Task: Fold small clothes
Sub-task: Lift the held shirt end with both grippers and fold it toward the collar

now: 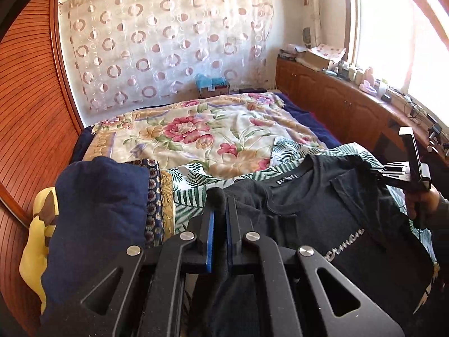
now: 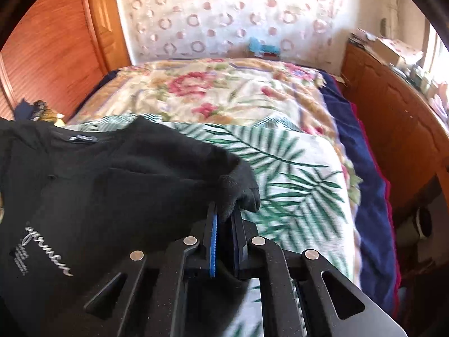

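Black shirt point(image 1: 308, 205), pinched by both grippers' jaws

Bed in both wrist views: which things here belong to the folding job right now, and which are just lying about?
In the job:
- black T-shirt, held up by both shoulders
- left tongs, shut on one shoulder
- right tongs, shut on the other
- palm-leaf sheet, underneath

Lying about:
- floral blanket
- navy bundle
- yellow cloth
- sill clutter

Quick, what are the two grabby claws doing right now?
Left gripper: shut on the black T-shirt, at one shoulder.
Right gripper: shut on the same black T-shirt, at the other shoulder.
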`<control>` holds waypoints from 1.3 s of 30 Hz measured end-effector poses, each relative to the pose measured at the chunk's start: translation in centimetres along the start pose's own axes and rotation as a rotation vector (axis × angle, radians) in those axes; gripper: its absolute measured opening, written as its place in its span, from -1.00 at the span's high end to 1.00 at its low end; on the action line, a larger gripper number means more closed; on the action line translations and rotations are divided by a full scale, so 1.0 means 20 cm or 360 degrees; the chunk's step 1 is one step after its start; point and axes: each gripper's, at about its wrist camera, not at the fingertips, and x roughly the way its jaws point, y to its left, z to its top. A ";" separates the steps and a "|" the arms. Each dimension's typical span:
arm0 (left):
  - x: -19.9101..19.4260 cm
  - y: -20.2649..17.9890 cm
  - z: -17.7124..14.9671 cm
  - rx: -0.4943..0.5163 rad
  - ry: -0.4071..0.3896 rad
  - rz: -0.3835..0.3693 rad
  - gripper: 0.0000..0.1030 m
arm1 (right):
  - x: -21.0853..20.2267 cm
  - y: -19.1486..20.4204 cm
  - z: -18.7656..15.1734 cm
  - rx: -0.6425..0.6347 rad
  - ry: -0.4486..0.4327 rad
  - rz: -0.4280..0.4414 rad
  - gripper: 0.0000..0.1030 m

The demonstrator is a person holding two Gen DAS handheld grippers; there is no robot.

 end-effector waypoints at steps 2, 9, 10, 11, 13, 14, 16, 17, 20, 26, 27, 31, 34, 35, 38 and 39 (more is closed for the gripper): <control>-0.07 -0.01 -0.02 -0.0008 -0.0029 -0.0005 0.85 | -0.08 0.03 -0.01 0.0013 -0.0070 0.0033 0.86; -0.32 -0.03 -0.11 -0.0043 -0.0146 -0.0033 0.85 | -0.49 0.15 -0.08 -0.0029 -0.0311 0.0084 0.87; -0.35 -0.03 -0.13 -0.0045 -0.0163 -0.0036 0.85 | -0.54 0.17 -0.11 -0.0041 -0.0335 0.0084 0.87; -0.40 -0.03 -0.16 -0.0049 -0.0187 -0.0040 0.85 | -0.60 0.20 -0.14 -0.0053 -0.0360 0.0088 0.87; -0.47 -0.05 -0.22 -0.0054 -0.0219 -0.0040 0.85 | -0.69 0.22 -0.20 -0.0073 -0.0398 0.0093 0.87; -0.50 -0.05 -0.25 -0.0057 -0.0231 -0.0041 0.85 | -0.74 0.24 -0.23 -0.0085 -0.0416 0.0087 0.87; -0.56 -0.05 -0.31 -0.0062 -0.0257 -0.0040 0.85 | -0.80 0.24 -0.32 -0.0099 -0.0449 0.0083 0.87; -0.59 -0.05 -0.34 -0.0065 -0.0266 -0.0038 0.85 | -0.85 0.26 -0.36 -0.0108 -0.0468 0.0078 0.87; -0.67 -0.05 -0.46 -0.0096 -0.0283 -0.0030 0.85 | -0.93 0.25 -0.51 -0.0116 -0.0508 0.0066 0.87; -0.85 -0.06 -0.72 -0.0177 -0.0308 -0.0013 0.85 | -1.05 0.26 -0.79 -0.0115 -0.0499 0.0038 0.87; -0.88 -0.07 -0.76 -0.0189 -0.0309 -0.0013 0.85 | -1.10 0.27 -0.84 -0.0106 -0.0501 0.0037 0.87; -0.92 -0.09 -0.88 -0.0230 -0.0248 -0.0012 0.85 | -1.26 0.27 -0.97 -0.0001 -0.0465 0.0092 0.87; -0.95 -0.11 -0.93 -0.0214 -0.0249 0.0016 0.85 | -1.35 0.31 -0.97 -0.0062 -0.0479 0.0097 0.87; -0.97 -0.12 -0.95 -0.0212 -0.0257 0.0023 0.85 | -1.37 0.33 -0.99 -0.0104 -0.0482 0.0066 0.87; -0.99 -0.10 -1.00 -0.0240 -0.0234 0.0018 0.85 | -1.40 0.34 -1.03 -0.0115 -0.0473 0.0074 0.87; -1.01 -0.09 -1.02 -0.0247 -0.0223 0.0019 0.85 | -1.41 0.33 -1.05 -0.0108 -0.0465 0.0080 0.87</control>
